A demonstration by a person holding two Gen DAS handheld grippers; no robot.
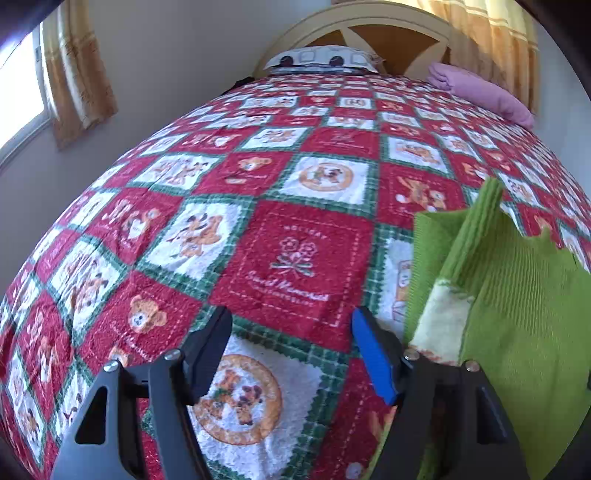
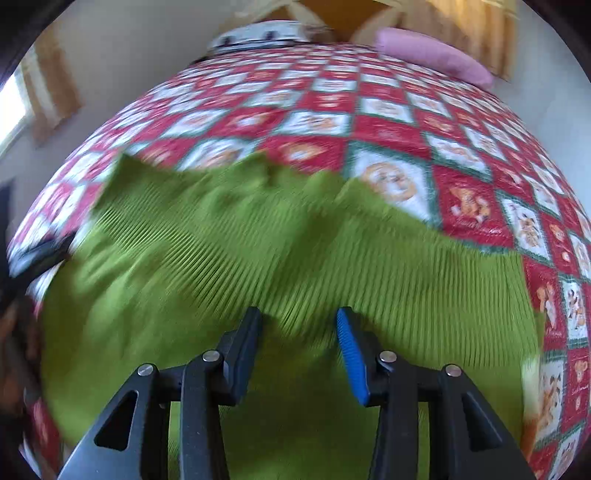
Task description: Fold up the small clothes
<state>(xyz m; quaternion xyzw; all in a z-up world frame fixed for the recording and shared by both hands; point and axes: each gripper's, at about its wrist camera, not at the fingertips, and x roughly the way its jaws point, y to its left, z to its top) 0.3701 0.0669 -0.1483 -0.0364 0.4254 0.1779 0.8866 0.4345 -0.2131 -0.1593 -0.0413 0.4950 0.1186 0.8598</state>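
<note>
A green ribbed knit garment (image 2: 258, 258) lies spread on the bed quilt (image 2: 406, 122), filling the lower half of the right wrist view, which is blurred. My right gripper (image 2: 299, 325) is open just above the garment's near part, holding nothing. In the left wrist view the same garment (image 1: 517, 295) lies at the right, with one part raised in a fold. My left gripper (image 1: 291, 325) is open and empty over the bare quilt (image 1: 258, 221), left of the garment.
A patterned pillow (image 1: 321, 59) and a pink pillow (image 1: 480, 92) lie at the head of the bed by the headboard (image 1: 369, 33). Curtains and a window (image 1: 18, 92) are to the left. The left gripper's dark finger (image 2: 40, 254) shows at the left edge of the right wrist view.
</note>
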